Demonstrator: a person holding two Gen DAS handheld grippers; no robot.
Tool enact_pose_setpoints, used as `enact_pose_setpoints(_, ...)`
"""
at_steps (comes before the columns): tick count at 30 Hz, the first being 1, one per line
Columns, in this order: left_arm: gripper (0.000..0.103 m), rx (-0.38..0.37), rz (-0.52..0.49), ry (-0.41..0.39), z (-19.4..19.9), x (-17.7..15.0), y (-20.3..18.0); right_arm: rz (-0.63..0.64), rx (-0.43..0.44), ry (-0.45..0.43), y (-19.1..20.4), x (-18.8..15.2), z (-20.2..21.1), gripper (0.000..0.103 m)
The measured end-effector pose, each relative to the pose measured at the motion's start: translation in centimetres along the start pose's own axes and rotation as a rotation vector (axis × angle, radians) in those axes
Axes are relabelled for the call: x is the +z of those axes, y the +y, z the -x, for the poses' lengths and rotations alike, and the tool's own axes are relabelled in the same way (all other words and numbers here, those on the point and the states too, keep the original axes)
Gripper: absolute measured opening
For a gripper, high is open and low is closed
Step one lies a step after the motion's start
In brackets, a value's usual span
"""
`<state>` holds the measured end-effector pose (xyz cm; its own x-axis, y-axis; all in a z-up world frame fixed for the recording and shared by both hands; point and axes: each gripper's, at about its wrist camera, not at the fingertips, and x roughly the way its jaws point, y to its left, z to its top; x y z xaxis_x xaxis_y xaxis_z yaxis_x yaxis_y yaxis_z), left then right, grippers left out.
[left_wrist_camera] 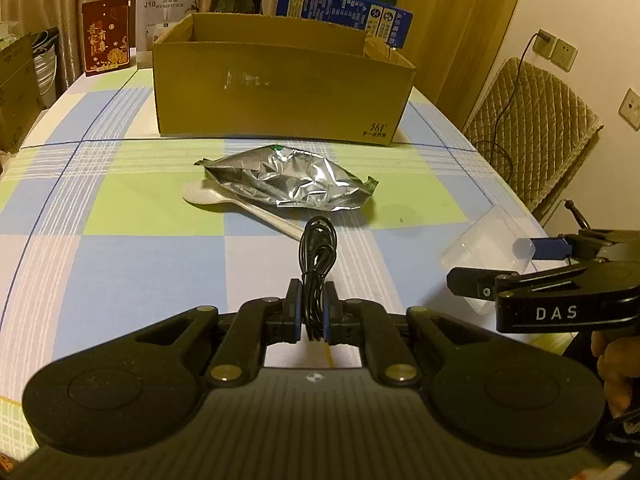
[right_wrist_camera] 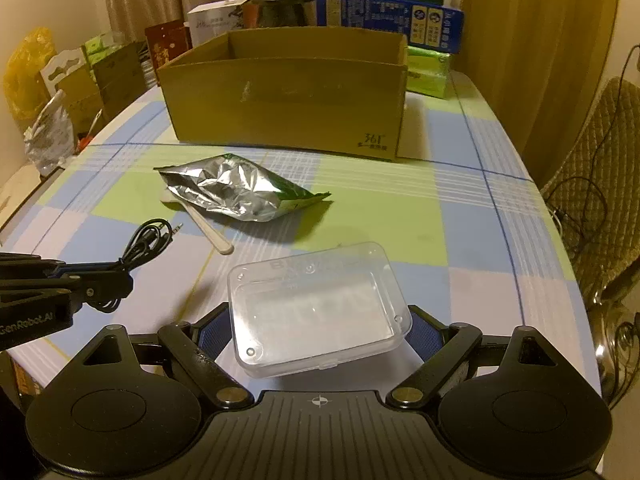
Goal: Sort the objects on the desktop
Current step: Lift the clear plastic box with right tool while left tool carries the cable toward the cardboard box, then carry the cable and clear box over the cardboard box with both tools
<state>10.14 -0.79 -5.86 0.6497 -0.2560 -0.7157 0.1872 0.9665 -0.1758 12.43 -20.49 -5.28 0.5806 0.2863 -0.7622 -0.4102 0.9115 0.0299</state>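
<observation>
My left gripper (left_wrist_camera: 313, 294) is shut on a coiled black cable (left_wrist_camera: 318, 240), whose loop sticks out ahead of the pads; from the right wrist view the left gripper (right_wrist_camera: 100, 280) and cable (right_wrist_camera: 148, 240) hang at the left. A clear plastic box (right_wrist_camera: 312, 300) sits between the blue pads of my right gripper (right_wrist_camera: 320, 322), which is closed against its two sides. A crumpled silver foil bag (left_wrist_camera: 292, 178) lies mid-table, partly over a pale spoon (left_wrist_camera: 200, 196). An open cardboard box (left_wrist_camera: 280, 80) stands behind them.
The table wears a blue, green and white checked cloth (left_wrist_camera: 140, 264). Cartons and boxes (left_wrist_camera: 344, 8) crowd the far edge behind the cardboard box. A padded chair (left_wrist_camera: 532, 128) stands off the right side. Bags and boxes (right_wrist_camera: 48, 120) pile up at the left.
</observation>
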Motion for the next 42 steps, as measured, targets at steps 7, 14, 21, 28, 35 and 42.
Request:
enact_pose_setpoints(7,0.006,-0.004,0.009,-0.011,1.1,0.3,-0.6,-0.008,0.002,-0.014,0.0,-0.1,1.2,0.087)
enact_pose_setpoints(14,0.006,0.002,0.017,-0.020,1.9,0.5,-0.7,-0.012,0.007,-0.030,-0.1,0.1,2.0,0.087)
enact_pose_setpoints(21,0.006,0.002,0.009,-0.035,2.6,1.5,-0.8,0.001,0.006,-0.049,-0.1,0.7,2.8,0.087)
enact_pose_setpoints(28,0.006,0.019,-0.027,-0.080,3.1,4.3,-0.4,0.017,-0.006,-0.094,-0.8,3.4,3.6,0.087)
enact_pose_setpoints(35,0.006,0.019,-0.052,-0.130,3.2,9.0,0.7,0.045,-0.010,-0.158,-1.4,7.7,4.3,0.087)
enact_pose_setpoints(42,0.006,0.023,-0.061,-0.146,2.0,13.7,1.8,0.065,0.008,-0.190,-1.7,12.6,3.7,0.087)
